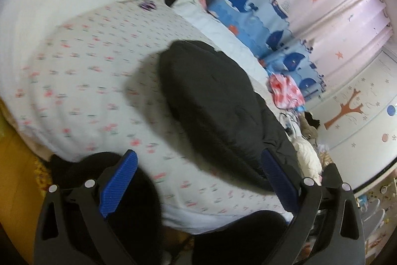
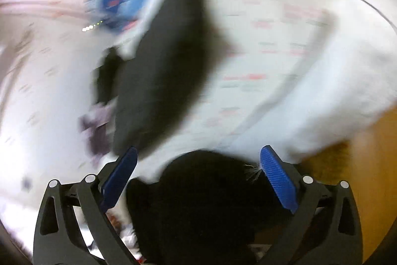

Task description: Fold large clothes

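Floral white bedsheet [image 1: 82, 71] under folded black garment [image 1: 211, 103]; pink star curtain [image 1: 335, 4] behind; both fingers spread, empty.

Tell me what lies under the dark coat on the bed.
The dark coat lies on a white bedspread printed with small pink flowers, which shows all round it. Whatever lies directly beneath the coat is covered and cannot be seen.
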Demonstrator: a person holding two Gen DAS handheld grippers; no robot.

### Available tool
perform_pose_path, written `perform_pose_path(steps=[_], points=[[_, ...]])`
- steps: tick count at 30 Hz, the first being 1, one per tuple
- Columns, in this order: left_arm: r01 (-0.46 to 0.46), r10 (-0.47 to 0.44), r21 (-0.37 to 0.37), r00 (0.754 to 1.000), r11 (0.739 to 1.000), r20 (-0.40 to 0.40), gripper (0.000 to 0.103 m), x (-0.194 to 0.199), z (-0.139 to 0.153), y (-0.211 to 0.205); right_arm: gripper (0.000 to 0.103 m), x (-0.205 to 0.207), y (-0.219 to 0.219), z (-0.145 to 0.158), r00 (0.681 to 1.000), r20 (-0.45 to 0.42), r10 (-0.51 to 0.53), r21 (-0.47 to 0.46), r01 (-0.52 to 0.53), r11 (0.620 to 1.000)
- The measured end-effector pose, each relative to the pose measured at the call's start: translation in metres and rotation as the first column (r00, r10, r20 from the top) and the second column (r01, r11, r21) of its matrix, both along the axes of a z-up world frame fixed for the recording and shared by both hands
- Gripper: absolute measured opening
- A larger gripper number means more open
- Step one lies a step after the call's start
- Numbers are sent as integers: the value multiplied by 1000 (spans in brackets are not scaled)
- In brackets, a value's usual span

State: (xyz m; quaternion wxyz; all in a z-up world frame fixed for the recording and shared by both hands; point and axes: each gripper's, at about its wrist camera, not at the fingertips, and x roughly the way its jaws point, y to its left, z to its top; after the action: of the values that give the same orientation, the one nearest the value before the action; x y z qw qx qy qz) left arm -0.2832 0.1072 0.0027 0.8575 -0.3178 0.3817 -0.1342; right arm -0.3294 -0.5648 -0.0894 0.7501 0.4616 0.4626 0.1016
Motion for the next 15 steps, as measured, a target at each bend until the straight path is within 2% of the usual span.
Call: perform_pose_path(steps=[2, 3, 4, 6, 8, 9, 11, 13, 15], points=[[20, -20, -1, 1000, 1000, 1, 95, 9, 1, -13, 96, 1, 11, -17, 999, -34, 31, 21, -31, 999], [25, -25, 2, 1000, 1000, 1, 95, 12, 1, -18, 96, 2, 22, -24, 996, -67, 64, -1, -64, 998], [29, -29, 7, 1000, 1000, -2, 95, 16, 1, -22, 96, 4, 44, -31, 983, -98, 155, -9, -157, 988], [22, -22, 17, 1000, 1000, -10, 95, 24, 1, -25, 97, 0, 63, -20, 970, 9, 241, 119, -240, 963], [10, -9, 12, 1000, 1000, -14, 95, 35, 0, -23, 97, 0, 73, 18, 948, 94, 304, -72, -298, 952], [4, -4, 7, 1000, 1000, -16, 95, 41, 0, -21, 97, 3, 71, 32, 940, 151, 304, -86, -294, 952], [-21, 20, -20, 1000, 1000, -16, 95, 56, -3, -13, 97, 12, 53, 57, 951, 222, 217, -109, -197, 974], [-53, 51, -51, 998, 997, -35, 95, 69, -9, -7, 97, 31, 36, 63, 965, 225, 133, -117, -109, 987], [-86, 79, -109, 995, 990, -66, 95, 83, -18, 3, 97, 54, 22, 53, 978, 199, 64, -39, -57, 998]])
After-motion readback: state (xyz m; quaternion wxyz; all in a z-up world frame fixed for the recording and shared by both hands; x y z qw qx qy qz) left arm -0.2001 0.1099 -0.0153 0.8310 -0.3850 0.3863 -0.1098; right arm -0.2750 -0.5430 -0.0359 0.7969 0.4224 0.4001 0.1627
